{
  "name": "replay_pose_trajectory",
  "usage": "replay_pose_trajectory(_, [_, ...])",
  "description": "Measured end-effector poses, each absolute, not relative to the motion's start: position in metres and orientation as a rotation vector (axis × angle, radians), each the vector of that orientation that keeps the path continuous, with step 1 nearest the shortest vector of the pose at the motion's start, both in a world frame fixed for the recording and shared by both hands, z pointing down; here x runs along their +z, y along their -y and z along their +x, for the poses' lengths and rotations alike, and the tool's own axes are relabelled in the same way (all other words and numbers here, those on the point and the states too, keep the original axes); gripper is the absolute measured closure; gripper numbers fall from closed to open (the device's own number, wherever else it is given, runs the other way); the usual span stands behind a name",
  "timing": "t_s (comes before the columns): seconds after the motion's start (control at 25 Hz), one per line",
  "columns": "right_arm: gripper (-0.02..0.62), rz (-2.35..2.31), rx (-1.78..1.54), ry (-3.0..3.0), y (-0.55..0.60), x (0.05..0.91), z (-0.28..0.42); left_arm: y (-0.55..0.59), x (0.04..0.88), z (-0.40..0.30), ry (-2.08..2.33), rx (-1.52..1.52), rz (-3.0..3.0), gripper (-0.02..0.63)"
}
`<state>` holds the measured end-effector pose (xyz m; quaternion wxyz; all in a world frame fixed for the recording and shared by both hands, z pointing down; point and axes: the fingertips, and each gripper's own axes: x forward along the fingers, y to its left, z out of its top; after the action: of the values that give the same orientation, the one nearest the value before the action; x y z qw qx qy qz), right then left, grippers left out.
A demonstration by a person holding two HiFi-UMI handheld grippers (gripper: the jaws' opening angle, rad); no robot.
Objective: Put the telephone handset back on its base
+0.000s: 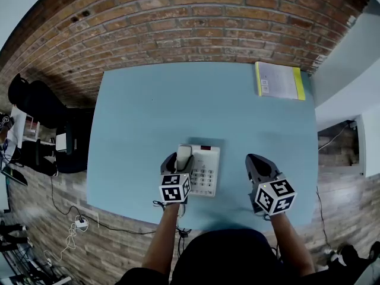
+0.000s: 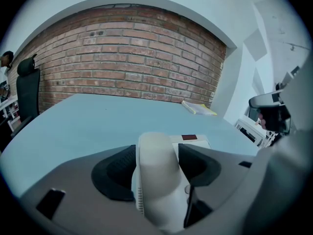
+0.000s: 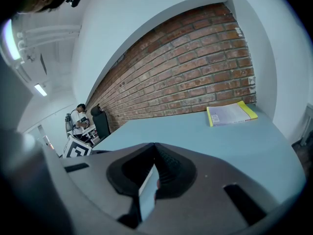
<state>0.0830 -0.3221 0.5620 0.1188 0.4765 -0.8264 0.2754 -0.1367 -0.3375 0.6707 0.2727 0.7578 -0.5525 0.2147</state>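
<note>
A white telephone base [image 1: 206,171] with a keypad sits near the front edge of the light blue table [image 1: 148,111]. The cream handset [image 1: 184,154] lies lengthwise over the base's left side, and my left gripper [image 1: 180,160] is shut on it. In the left gripper view the handset [image 2: 157,173] fills the gap between the dark pads, with a corner of the base [image 2: 194,140] just beyond. Whether the handset rests in the cradle or hangs just above it, I cannot tell. My right gripper [image 1: 256,161] hovers to the right of the base, shut and holding nothing [image 3: 155,156].
A notebook with a yellow edge [image 1: 279,81] lies at the table's far right corner, also visible in the right gripper view [image 3: 231,114]. A brick wall runs behind the table. A black office chair [image 1: 35,103] stands off the left side, with cables on the floor below it.
</note>
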Motion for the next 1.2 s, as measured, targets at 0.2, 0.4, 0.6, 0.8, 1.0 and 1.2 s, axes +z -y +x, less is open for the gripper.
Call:
replay_pose_trajectory(0.2, [0.583, 1.39, 0.811, 2.412, 0.319, 0.563, 0.081, 0.335, 0.663, -0.141, 1.51, 0.55, 2.041, 0.345])
replay_pose_trajectory(0.4, [0.583, 1.376, 0.811, 2.417, 0.318, 0.563, 0.076, 0.329, 0.653, -0.148, 1.561, 0.504, 2.048, 0.35])
replay_pose_trajectory(0.6, [0.583, 1.369, 0.814, 2.414, 0.315, 0.564, 0.075, 0.324, 0.651, -0.153, 1.581, 0.499, 2.044, 0.395])
replay_pose_trajectory(0.8, [0.583, 1.366, 0.817, 2.416, 0.314, 0.564, 0.074, 0.325, 0.65, -0.149, 1.567, 0.499, 2.075, 0.447])
replay_pose_trajectory(1.0, [0.583, 1.363, 0.824, 2.412, 0.312, 0.565, 0.075, 0.332, 0.647, -0.143, 1.57, 0.553, 2.13, 0.52])
replay_pose_trajectory(1.2, [0.583, 1.362, 0.824, 2.414, 0.311, 0.565, 0.074, 0.336, 0.647, -0.141, 1.567, 0.568, 2.152, 0.523])
